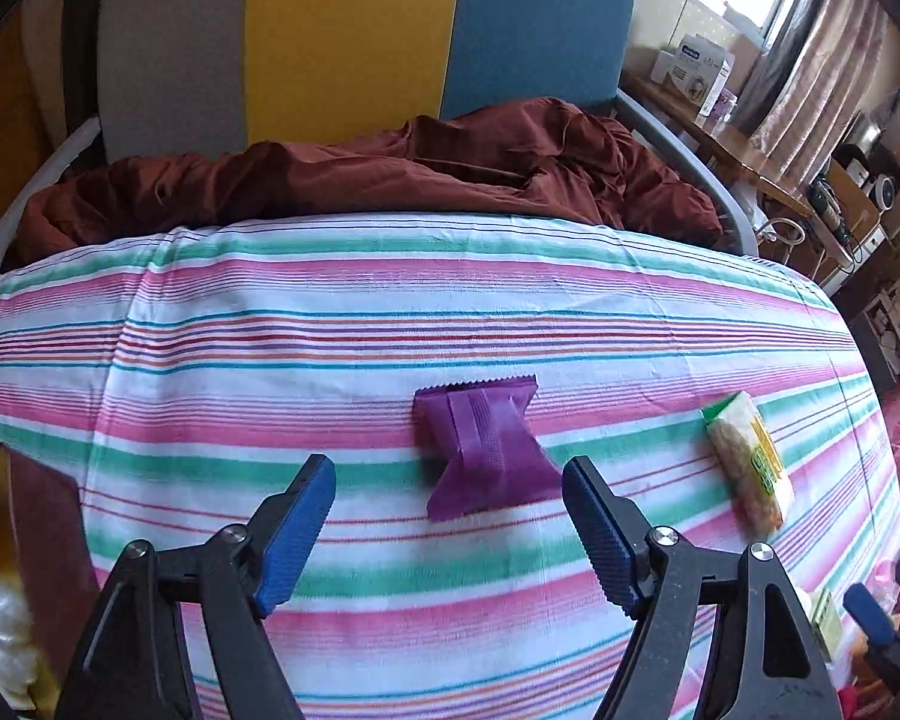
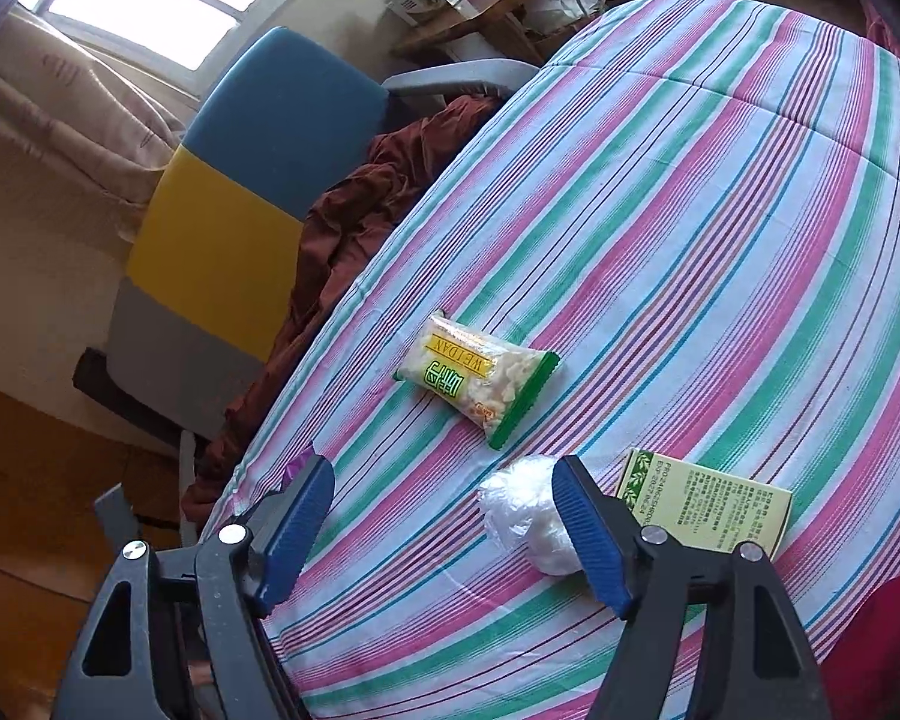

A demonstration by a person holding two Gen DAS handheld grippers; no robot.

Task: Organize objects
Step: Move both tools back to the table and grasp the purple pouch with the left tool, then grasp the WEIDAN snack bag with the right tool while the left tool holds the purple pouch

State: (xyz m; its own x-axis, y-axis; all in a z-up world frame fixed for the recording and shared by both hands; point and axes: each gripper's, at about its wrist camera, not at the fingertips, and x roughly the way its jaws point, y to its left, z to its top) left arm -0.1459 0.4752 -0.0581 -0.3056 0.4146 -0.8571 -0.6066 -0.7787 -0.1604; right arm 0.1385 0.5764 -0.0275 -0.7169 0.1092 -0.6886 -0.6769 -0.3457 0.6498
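Blue-padded left gripper hangs with jaws apart, empty, over a purple snack packet lying on the striped bedcover. Packet looks light, crinkly, slippery; pinching its puffed middle seems safest.

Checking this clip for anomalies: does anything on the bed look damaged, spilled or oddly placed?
Nothing damaged or spilled. The purple packet lies seam-side up, and the green snack packet, white bundle and leaflet lie scattered.

Striped bed, purple packet, snack packet
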